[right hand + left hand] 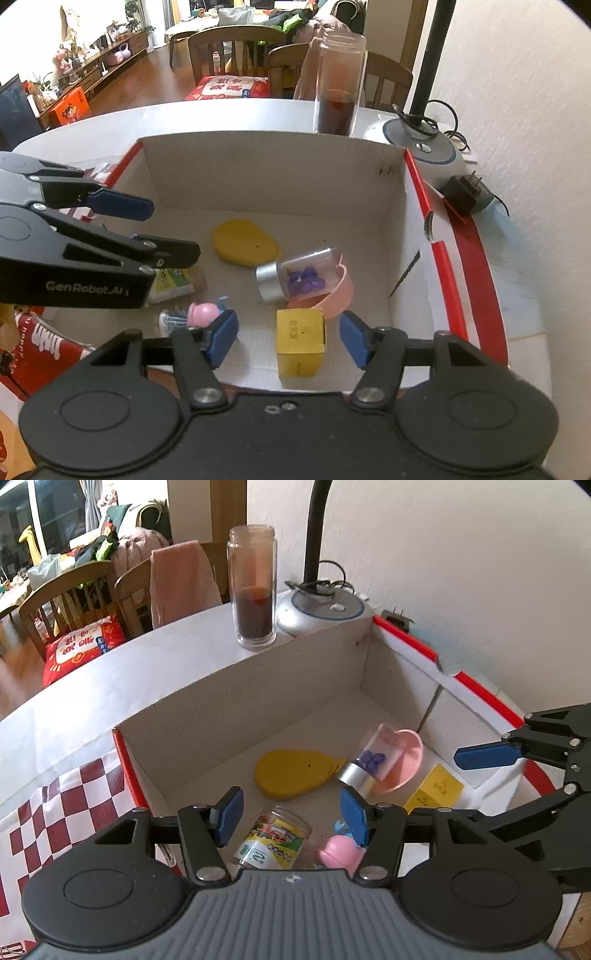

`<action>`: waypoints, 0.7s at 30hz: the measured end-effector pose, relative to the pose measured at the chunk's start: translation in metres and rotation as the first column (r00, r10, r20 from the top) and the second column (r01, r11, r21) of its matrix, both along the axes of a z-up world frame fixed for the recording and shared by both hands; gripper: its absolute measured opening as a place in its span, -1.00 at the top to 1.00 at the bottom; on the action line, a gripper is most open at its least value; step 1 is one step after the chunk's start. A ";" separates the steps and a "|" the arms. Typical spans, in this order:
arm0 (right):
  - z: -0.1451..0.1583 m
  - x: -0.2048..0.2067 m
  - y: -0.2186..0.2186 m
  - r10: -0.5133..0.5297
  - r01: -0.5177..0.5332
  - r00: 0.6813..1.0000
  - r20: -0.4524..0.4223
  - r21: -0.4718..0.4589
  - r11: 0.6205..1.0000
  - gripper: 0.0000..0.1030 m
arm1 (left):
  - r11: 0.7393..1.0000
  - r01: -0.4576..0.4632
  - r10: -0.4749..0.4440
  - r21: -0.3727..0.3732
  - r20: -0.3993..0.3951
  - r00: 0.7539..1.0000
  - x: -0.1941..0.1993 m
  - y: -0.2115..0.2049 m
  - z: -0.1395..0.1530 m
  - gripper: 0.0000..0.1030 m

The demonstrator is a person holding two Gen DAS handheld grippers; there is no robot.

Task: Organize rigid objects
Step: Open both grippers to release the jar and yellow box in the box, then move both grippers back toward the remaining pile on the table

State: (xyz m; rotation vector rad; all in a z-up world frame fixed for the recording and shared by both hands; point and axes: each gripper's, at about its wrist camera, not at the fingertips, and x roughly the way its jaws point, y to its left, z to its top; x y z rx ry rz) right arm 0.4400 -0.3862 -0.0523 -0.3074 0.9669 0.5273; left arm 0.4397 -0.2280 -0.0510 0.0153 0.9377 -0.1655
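Observation:
A white cardboard box (258, 701) with a red rim holds the objects. My left gripper (291, 814) is open above a clear labelled jar (273, 840) that lies on its side, and no pad touches it. A pink toy (340, 851) lies just right of the jar. My right gripper (288, 338) is open around a yellow carton (301, 343) that stands on the box floor (240, 343), with a gap on each side. Further in lie a flat yellow piece (245, 242), a silver-capped bottle of purple beads (295, 277) and a pink heart-shaped dish (340, 295).
A tall glass bottle (255, 590) with dark liquid stands behind the box's far wall, beside a lamp base (321, 609) with a black pole. A black plug adaptor (465, 192) lies by the right rim. A red checked cloth (55, 812) covers the table's left. Wooden chairs stand beyond.

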 end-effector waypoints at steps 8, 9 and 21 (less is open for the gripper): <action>0.021 -0.018 0.004 0.011 -0.012 0.999 0.033 0.015 1.000 -0.33 | 1.000 0.009 -0.007 -0.030 0.068 0.998 -0.026 0.010 0.024 -0.11; 0.023 -0.020 0.005 0.013 -0.014 0.999 0.037 0.018 1.000 -0.34 | 0.999 0.010 -0.007 -0.036 0.074 0.997 -0.029 0.012 0.027 -0.11; 0.056 -0.061 0.033 0.035 -0.040 0.995 0.094 0.049 0.998 -0.64 | 0.995 -0.013 0.030 -0.100 0.165 0.986 -0.086 0.055 0.058 -0.36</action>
